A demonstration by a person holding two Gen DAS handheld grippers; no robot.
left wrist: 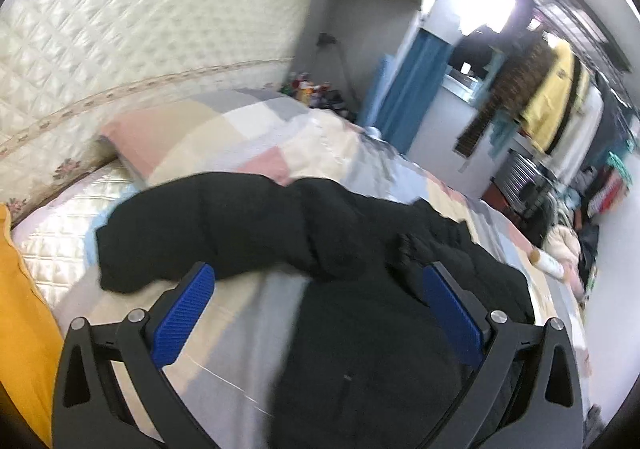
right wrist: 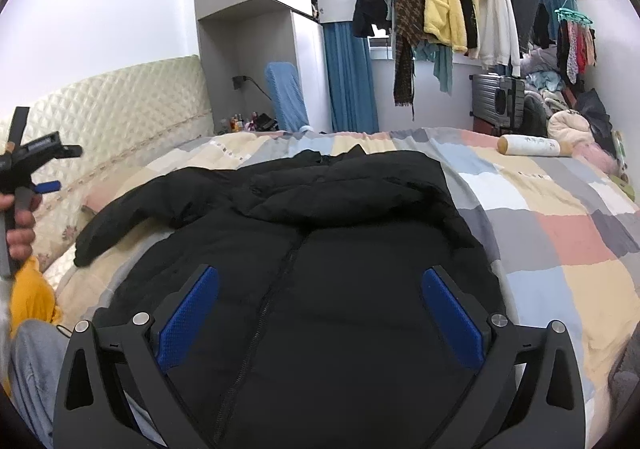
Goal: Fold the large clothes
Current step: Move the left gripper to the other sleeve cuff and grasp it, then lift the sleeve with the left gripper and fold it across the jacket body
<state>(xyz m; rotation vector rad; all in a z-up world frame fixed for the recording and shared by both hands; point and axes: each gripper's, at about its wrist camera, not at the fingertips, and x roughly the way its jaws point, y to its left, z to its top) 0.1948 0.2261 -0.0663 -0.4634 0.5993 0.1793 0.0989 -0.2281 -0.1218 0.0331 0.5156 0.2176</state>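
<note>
Lying zip-up across the patchwork bed (right wrist: 560,233), the black puffer jacket (right wrist: 320,269) has one sleeve (left wrist: 208,225) stretched toward nine o'clock. Both the left claw (left wrist: 316,313) and the right claw (right wrist: 320,309) hover above it, spread wide, pinching nothing.

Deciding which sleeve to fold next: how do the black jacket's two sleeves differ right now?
The left sleeve sticks out sideways off the black jacket toward the headboard, lying on the patchwork quilt. The right sleeve appears already folded across the chest, below the collar. Both are puffy, black and free of either gripper: left gripper and right gripper hover open.
</note>
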